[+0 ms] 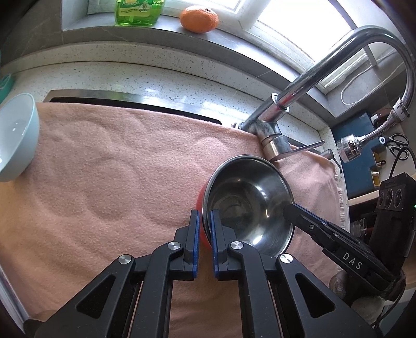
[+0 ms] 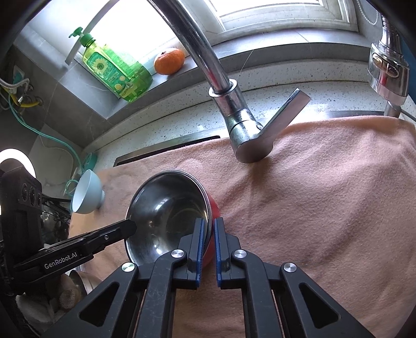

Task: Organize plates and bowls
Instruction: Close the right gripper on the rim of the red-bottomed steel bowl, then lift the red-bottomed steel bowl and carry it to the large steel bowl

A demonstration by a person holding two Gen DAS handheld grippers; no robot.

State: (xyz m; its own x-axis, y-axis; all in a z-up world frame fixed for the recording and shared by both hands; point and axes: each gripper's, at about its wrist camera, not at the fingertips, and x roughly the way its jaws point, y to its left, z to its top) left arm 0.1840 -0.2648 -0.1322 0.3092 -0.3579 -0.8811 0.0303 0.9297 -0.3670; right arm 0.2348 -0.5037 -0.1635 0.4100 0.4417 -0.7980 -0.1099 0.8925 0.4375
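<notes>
Above towel (image 1: 109,166), steel bowl (image 1: 247,202) tilts sideways.

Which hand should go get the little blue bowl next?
Probably the left. Both the left gripper and the right gripper pinch the metal bowl rim, but the blue bowl lies on the towel on the left gripper's side, so the left looks nearer.

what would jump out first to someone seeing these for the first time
The steel bowl with a red outside, tilted over the pink towel, pinched on opposite rims by the left gripper and right gripper. Then the chrome faucet arching overhead, and the orange on the sill.
</notes>
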